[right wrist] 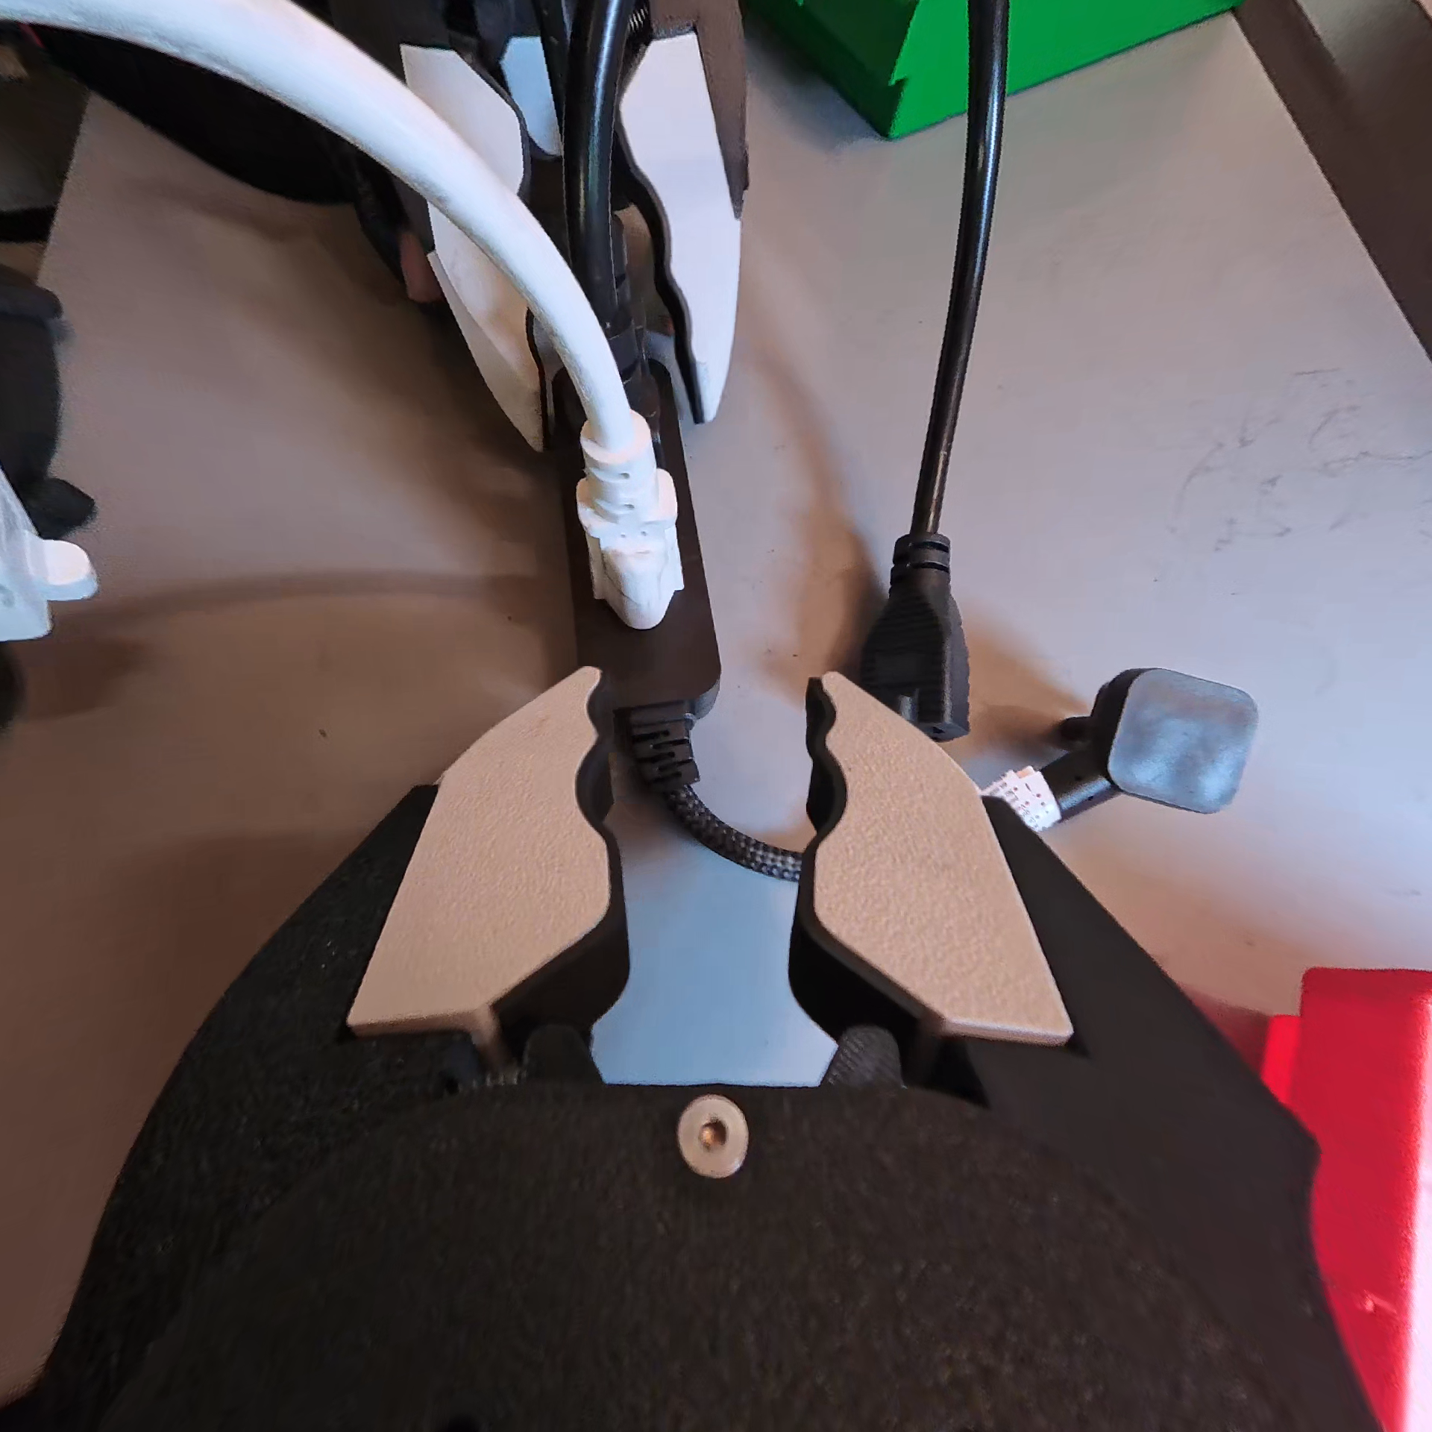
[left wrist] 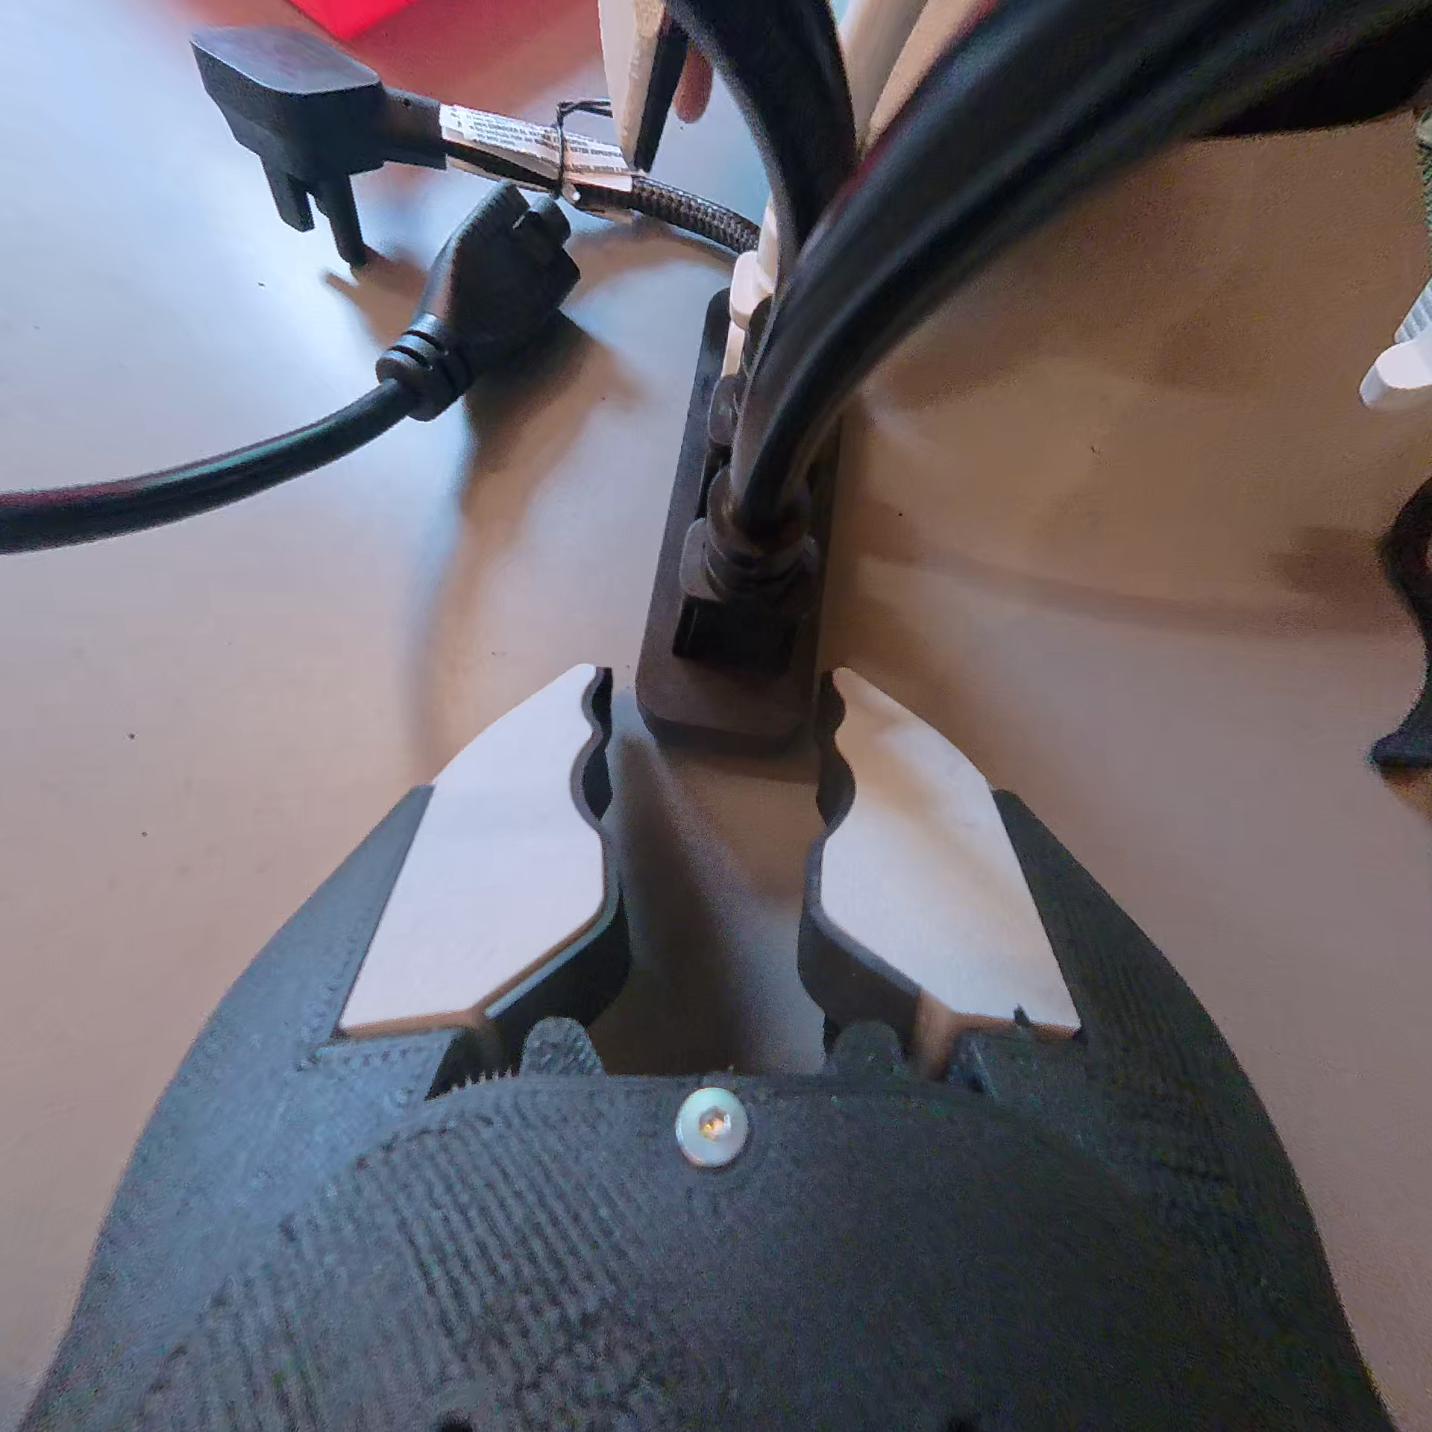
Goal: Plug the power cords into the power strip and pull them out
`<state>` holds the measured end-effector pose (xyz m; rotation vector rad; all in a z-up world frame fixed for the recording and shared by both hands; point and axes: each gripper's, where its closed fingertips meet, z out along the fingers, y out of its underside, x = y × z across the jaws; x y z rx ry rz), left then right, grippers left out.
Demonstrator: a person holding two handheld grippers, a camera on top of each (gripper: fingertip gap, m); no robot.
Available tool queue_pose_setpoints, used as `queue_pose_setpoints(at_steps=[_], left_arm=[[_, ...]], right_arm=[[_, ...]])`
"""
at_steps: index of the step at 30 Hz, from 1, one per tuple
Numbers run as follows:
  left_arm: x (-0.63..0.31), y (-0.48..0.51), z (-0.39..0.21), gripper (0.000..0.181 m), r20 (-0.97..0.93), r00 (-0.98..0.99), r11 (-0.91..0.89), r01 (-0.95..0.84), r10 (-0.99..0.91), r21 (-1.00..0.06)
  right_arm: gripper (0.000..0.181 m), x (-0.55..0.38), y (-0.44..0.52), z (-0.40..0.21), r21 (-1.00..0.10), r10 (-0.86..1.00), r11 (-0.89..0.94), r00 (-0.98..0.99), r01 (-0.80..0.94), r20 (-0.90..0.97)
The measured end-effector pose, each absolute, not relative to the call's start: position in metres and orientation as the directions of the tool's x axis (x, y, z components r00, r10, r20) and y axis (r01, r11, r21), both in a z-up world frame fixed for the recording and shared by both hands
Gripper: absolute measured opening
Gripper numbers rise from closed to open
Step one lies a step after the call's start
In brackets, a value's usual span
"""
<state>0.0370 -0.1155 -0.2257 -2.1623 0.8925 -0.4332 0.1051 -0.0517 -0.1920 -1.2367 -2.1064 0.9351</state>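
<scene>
My left gripper (left wrist: 721,697) is open, its tips flanking the near end of the black power strip (left wrist: 724,713) on the desk (left wrist: 232,697); black cords (left wrist: 763,535) are plugged in. My right gripper (right wrist: 705,697) gapes empty at the far end, by the white plug (right wrist: 631,558). 2 loose plugs (right wrist: 918,651) lie beside it.

A pale table (right wrist: 1162,387) carries everything. At its far right edge in the right wrist view sits a green block (right wrist: 969,54), and a red block (right wrist: 1364,1123) lies near right. A white plastic piece (right wrist: 31,573) shows at the left edge.
</scene>
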Motion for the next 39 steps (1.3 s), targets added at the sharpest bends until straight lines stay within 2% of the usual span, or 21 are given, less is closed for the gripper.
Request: queue_pose_setpoints(at_steps=[3, 7, 12, 15, 19, 25, 28, 31, 39], left_arm=[[0.037, -0.114, -0.225, 0.053, 0.01, 0.704, -0.471, -0.465, -0.71, -0.75], [0.04, -0.115, -0.225, 0.043, 0.02, 0.694, -0.469, -0.465, -0.719, -0.751], [0.039, -0.118, -0.225, 0.043, 0.011, 0.684, -0.473, -0.492, -0.729, -0.731], [0.04, -0.118, -0.225, 0.043, 0.008, 0.68, -0.468, -0.495, -0.733, -0.732], [0.04, -0.118, -0.225, 0.043, 0.015, 0.681, -0.47, -0.488, -0.732, -0.735], [0.041, -0.117, -0.225, 0.043, 0.003, 0.683, -0.459, -0.488, -0.73, -0.742], [0.04, -0.117, -0.225, 0.043, -0.007, 0.684, -0.453, -0.491, -0.729, -0.744], [0.038, -0.118, -0.224, 0.043, -0.001, 0.685, -0.454, -0.485, -0.729, -0.748], [0.027, -0.115, -0.195, 0.042, 0.015, 0.704, -0.405, -0.391, -0.71, -0.826]], right_arm=[[0.051, 0.107, -0.055, -0.194, -0.768, 0.883, 0.354, -0.46, 0.534, 0.087], [0.056, 0.105, -0.057, -0.199, -0.742, 0.882, 0.375, -0.461, 0.556, 0.1], [0.052, 0.107, -0.059, -0.205, -0.653, 0.871, 0.421, -0.481, 0.629, 0.098], [0.056, 0.103, -0.062, -0.203, -0.611, 0.844, 0.481, -0.521, 0.629, 0.128], [0.062, 0.096, -0.065, -0.209, -0.492, 0.781, 0.587, -0.609, 0.643, 0.136], [0.058, 0.084, -0.081, -0.225, -0.382, 0.691, 0.682, -0.721, 0.624, 0.054], [0.048, 0.082, -0.09, -0.233, -0.379, 0.675, 0.689, -0.738, 0.618, 0.023], [0.045, 0.079, -0.092, -0.233, -0.397, 0.696, 0.665, -0.717, 0.632, 0.025], [0.045, 0.079, -0.091, -0.231, -0.449, 0.741, 0.623, -0.666, 0.64, 0.079]])
